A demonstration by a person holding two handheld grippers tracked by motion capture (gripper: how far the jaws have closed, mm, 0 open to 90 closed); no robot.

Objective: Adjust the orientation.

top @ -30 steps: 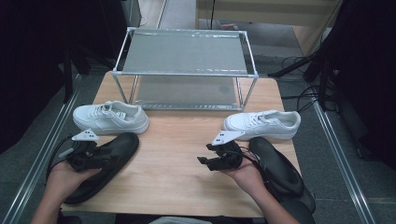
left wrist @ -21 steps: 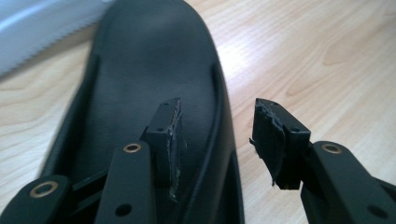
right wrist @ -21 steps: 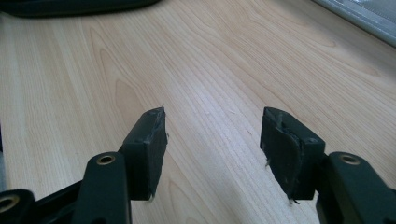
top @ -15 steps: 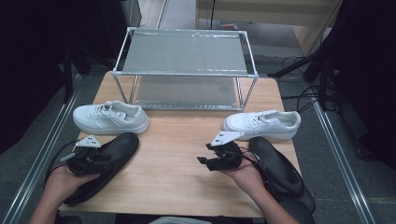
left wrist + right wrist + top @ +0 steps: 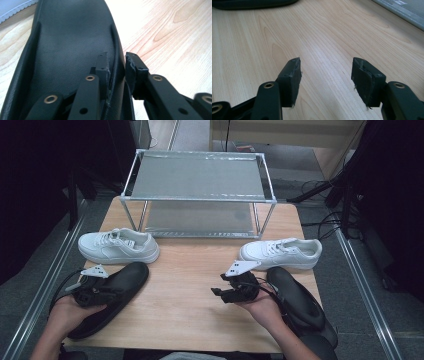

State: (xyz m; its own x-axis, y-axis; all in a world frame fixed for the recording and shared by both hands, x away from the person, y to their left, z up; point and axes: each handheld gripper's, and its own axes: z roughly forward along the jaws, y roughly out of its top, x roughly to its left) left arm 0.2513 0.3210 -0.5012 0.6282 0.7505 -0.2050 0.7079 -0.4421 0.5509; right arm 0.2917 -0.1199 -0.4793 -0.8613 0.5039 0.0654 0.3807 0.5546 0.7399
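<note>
Left gripper view shows my left gripper (image 5: 116, 68) has just been closing, now pinching the black shoe (image 5: 70, 50) rim, just before the white sneaker (image 5: 119, 246); such a thin bite may slip when lifted.

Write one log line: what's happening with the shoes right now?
left gripper: jaws just closed on black leather shoe wall | right gripper: open over wooden table

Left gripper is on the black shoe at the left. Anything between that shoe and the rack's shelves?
Yes: the white sneaker lies on the table between the black shoe and the rack. The left gripper, jaws just closing, straddles the shoe's side wall.
</note>
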